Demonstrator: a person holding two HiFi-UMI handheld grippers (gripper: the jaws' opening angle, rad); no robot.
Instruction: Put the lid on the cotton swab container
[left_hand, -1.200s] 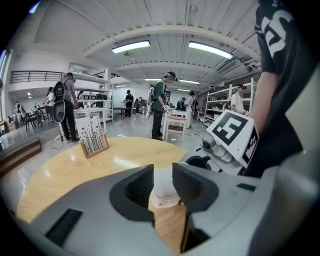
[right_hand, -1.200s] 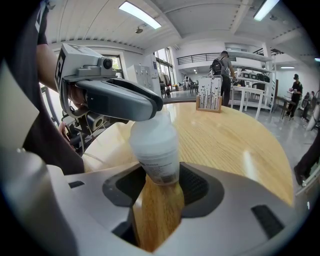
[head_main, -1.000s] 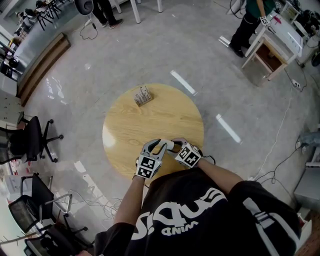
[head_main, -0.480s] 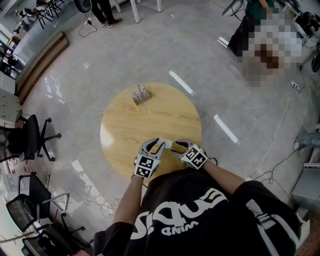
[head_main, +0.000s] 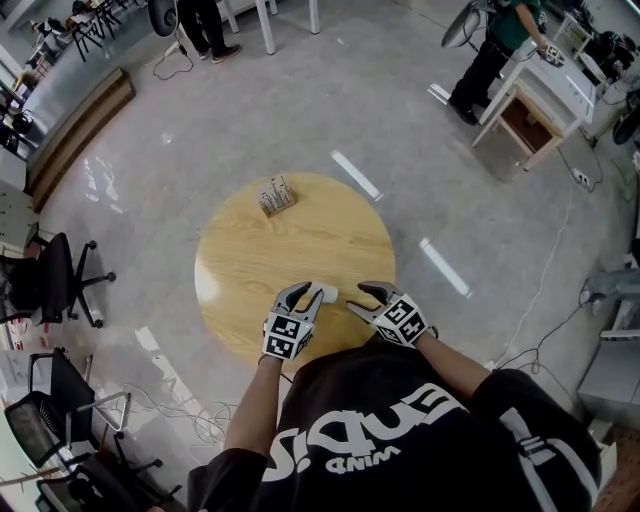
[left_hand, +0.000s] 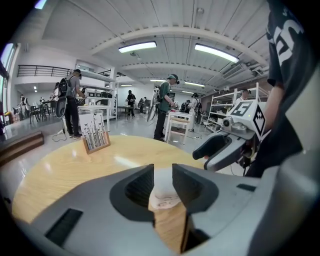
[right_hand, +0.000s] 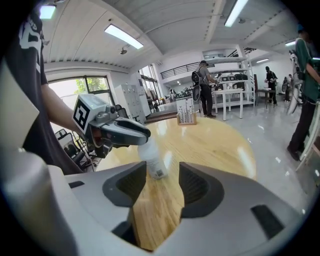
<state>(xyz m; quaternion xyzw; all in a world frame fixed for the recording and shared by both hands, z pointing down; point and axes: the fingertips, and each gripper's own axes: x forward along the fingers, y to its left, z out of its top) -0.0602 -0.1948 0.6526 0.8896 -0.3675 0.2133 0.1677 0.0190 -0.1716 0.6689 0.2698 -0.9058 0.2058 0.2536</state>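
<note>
A small white cotton swab container (head_main: 325, 293) with a printed label is held over the near edge of the round wooden table (head_main: 300, 235). My left gripper (head_main: 305, 291) is shut on it; in the left gripper view the white body (left_hand: 162, 192) fills the gap between the jaws. My right gripper (head_main: 362, 292) hovers just right of it, open, apart from the container. In the right gripper view only table wood shows between its jaws (right_hand: 162, 182), with the container (right_hand: 154, 162) and left gripper (right_hand: 134, 134) ahead. Whether a lid sits on it I cannot tell.
A small wooden-based stand with a printed card (head_main: 275, 195) is at the table's far edge. Office chairs (head_main: 55, 280) are at the left. A person (head_main: 490, 45) stands by a white desk at the far right. Cables lie on the floor near the table.
My right gripper has drawn away from the container, to the right and upward, and rolled somewhat. The left gripper has kept still with the container in it.
</note>
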